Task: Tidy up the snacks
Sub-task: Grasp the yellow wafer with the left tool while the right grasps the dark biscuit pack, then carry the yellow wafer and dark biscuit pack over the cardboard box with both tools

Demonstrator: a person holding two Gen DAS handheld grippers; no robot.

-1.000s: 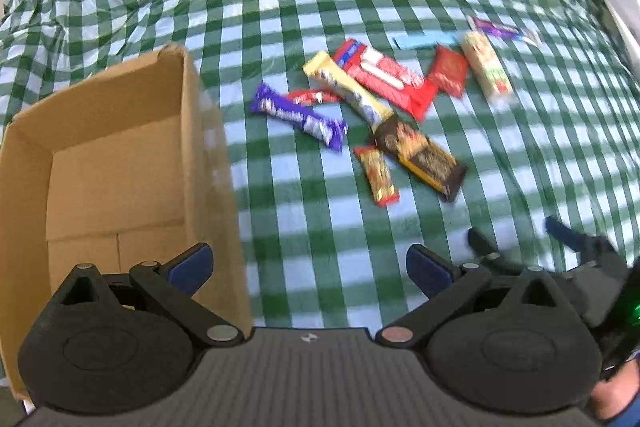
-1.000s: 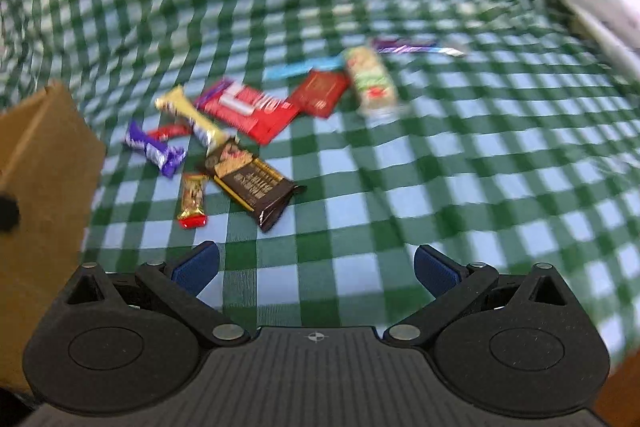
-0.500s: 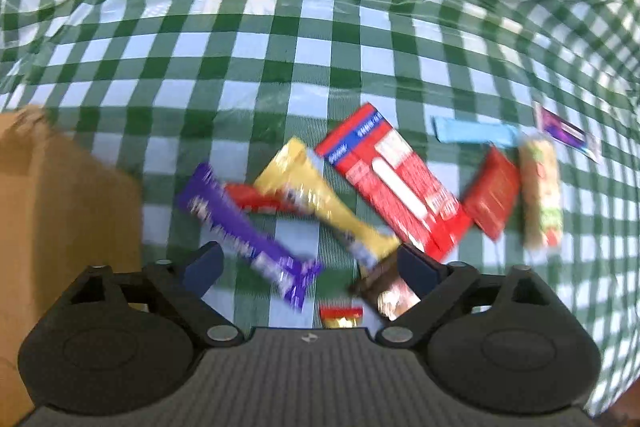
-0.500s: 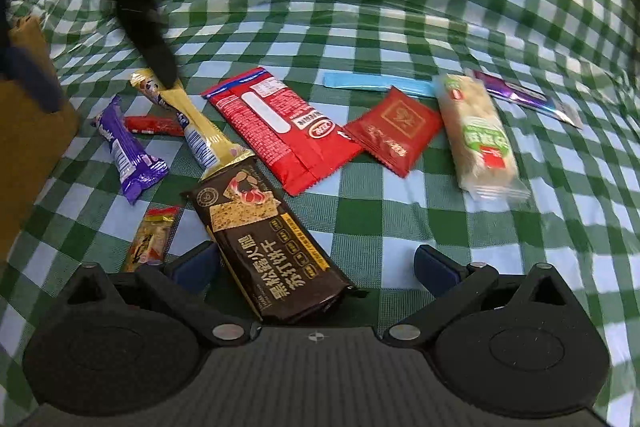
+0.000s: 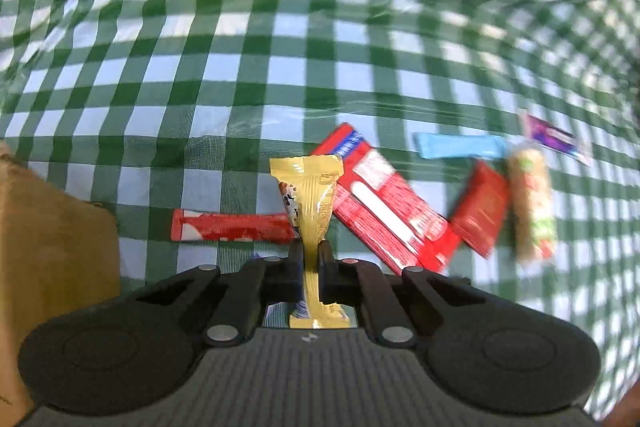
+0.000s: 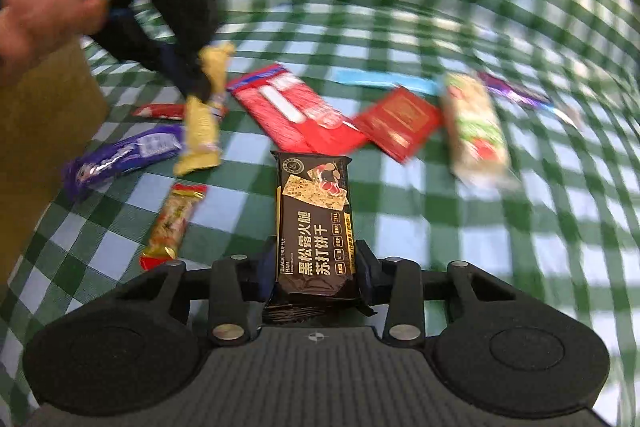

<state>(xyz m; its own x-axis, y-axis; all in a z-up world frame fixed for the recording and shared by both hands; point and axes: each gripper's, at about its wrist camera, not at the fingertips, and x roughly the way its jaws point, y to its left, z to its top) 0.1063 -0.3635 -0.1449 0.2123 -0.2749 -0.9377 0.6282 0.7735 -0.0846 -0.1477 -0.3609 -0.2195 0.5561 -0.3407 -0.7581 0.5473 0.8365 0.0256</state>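
My left gripper (image 5: 310,255) is shut on a yellow snack bar (image 5: 310,199) and holds it above the green checked cloth; it also shows in the right wrist view (image 6: 202,119), hanging from the left gripper (image 6: 196,83). My right gripper (image 6: 315,267) is shut on a dark brown cracker pack (image 6: 314,223), lifted off the cloth. A cardboard box (image 5: 48,259) stands at the left. On the cloth lie a purple bar (image 6: 120,155), a small gold-red bar (image 6: 172,223), a thin red bar (image 5: 232,227), a large red pack (image 6: 296,115) and a red sachet (image 6: 400,123).
Further right lie a clear-wrapped biscuit pack (image 6: 476,131), a light blue stick (image 6: 384,79) and a purple wrapper (image 6: 516,91). The person's hand (image 6: 36,11) holds the left gripper at the upper left of the right wrist view. The checked cloth (image 5: 280,27) stretches beyond.
Both grippers have closed: the left on the yellow bar, the right on the dark brown cracker pack. Both snacks have come up off the cloth.
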